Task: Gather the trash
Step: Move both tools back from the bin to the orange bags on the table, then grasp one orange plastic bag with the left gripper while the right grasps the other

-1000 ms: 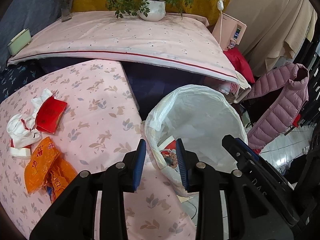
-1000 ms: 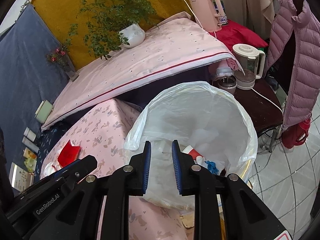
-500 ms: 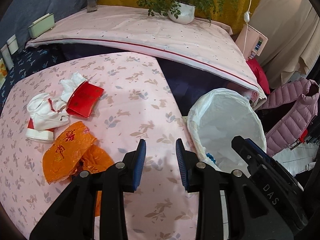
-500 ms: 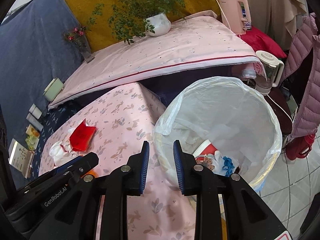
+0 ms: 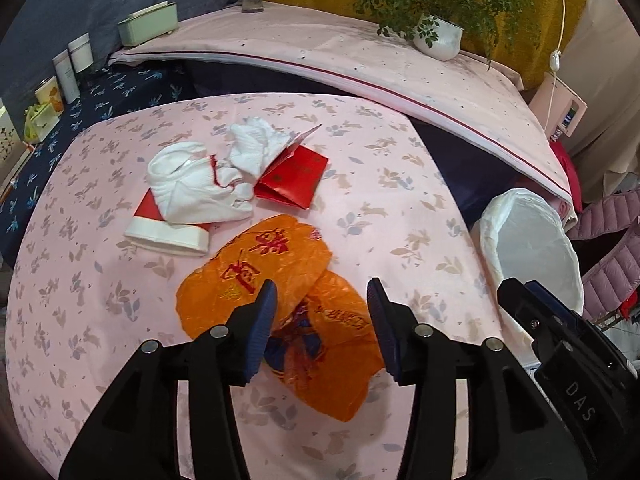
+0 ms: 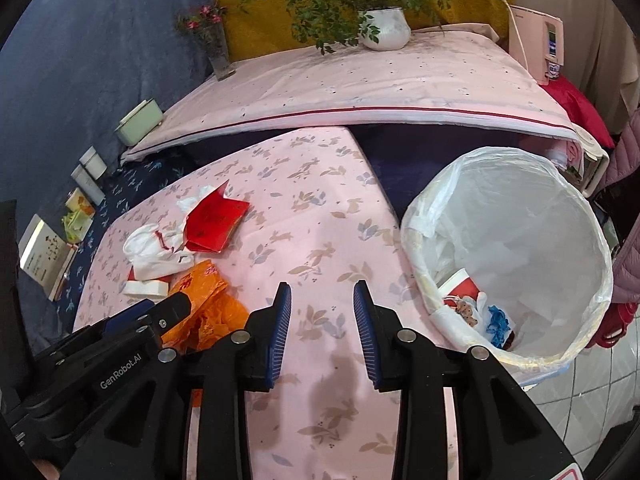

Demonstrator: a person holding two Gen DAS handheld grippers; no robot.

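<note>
Orange plastic bags [image 5: 280,300] lie crumpled on the pink floral table [image 5: 400,208]. My left gripper [image 5: 322,312] is open just above them, jaws on either side. Behind lie a white cloth [image 5: 192,184], a red-and-white box [image 5: 168,232], white tissue [image 5: 256,144] and a red envelope [image 5: 294,178]. The bin with a white liner [image 6: 516,248] stands off the table's right edge and holds some trash [image 6: 472,308]. My right gripper [image 6: 322,328] is open and empty over bare table. The orange bags [image 6: 208,308] and red envelope [image 6: 216,224] also show in the right wrist view.
A raised pink-covered surface [image 5: 360,56] behind holds a potted plant [image 5: 438,36], a vase [image 6: 216,48] and a green box [image 5: 148,24]. Small boxes and jars [image 5: 68,72] stand at far left. A pink appliance [image 6: 538,48] and a purple jacket [image 5: 608,256] are at right.
Both grippers swung left from over the bin toward the table. Both opened wider. My left gripper now hovers over the orange bags.
</note>
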